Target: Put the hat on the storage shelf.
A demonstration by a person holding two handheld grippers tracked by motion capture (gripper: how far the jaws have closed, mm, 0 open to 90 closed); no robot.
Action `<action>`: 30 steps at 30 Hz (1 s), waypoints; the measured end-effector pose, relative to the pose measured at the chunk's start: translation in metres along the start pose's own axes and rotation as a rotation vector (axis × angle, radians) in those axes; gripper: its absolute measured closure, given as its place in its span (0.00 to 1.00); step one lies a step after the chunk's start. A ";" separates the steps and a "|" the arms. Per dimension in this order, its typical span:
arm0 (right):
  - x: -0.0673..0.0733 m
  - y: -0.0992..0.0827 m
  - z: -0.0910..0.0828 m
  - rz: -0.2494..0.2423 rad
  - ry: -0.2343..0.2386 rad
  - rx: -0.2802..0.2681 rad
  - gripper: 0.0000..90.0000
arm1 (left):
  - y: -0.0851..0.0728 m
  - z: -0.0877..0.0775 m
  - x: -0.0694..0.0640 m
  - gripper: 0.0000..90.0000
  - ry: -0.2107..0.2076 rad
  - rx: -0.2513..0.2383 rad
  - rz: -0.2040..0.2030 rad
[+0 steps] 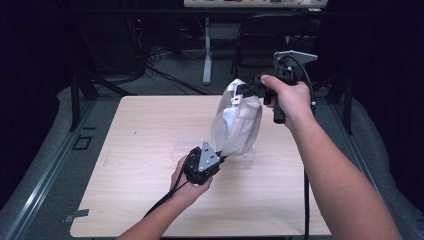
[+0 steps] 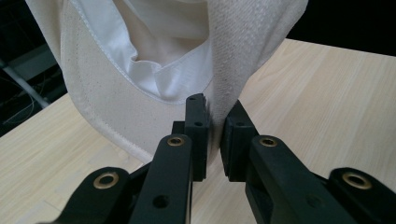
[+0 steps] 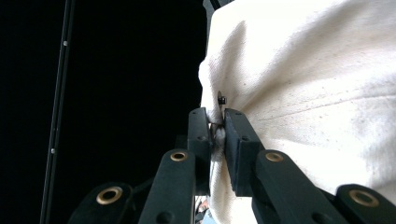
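Right gripper (image 1: 240, 92) clamped on top edge of cloth bag (image 1: 237, 125), lifted above table (image 1: 135, 150). Left gripper (image 1: 220, 159) pinches lower fold of same bag; pads (image 2: 198, 126) press fabric. Bag hangs stretched between both, white lining (image 2: 154, 56) visible inside. Judgement: pick-up done, both grips set; spreading or folding not yet done.

The cloth bag (image 1: 237, 125) hangs above the table (image 1: 140, 150), between the left tool (image 1: 220, 159) below and the right tool (image 1: 240, 92) above.

A clear plastic sheet (image 1: 245, 157) lies mid-table (image 1: 130, 150); a chair (image 1: 265, 35) stands beyond the far edge.
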State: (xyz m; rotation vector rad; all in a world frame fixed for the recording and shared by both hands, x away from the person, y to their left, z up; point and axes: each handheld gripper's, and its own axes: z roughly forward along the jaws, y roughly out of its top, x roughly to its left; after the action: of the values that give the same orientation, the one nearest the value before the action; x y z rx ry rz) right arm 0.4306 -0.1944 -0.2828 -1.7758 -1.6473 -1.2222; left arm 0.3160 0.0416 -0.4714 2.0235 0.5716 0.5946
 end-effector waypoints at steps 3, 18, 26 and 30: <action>0.001 0.000 0.001 0.000 0.004 -0.003 0.91 | -0.003 -0.001 0.009 0.93 -0.046 -0.018 -0.051; 0.004 0.001 0.018 -0.021 0.012 -0.021 0.91 | -0.013 0.002 0.030 0.95 -0.145 -0.063 -0.126; 0.003 0.001 0.031 -0.031 0.035 -0.027 0.91 | -0.021 0.006 0.050 0.96 -0.199 -0.128 -0.212; 0.003 0.002 0.038 -0.037 0.037 -0.028 0.91 | -0.025 0.008 0.060 0.96 -0.222 -0.142 -0.237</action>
State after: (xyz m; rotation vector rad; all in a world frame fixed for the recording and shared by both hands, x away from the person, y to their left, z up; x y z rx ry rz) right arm 0.4440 -0.1631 -0.2997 -1.7368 -1.6567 -1.2928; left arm 0.3634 0.0844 -0.4862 1.8255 0.6054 0.2569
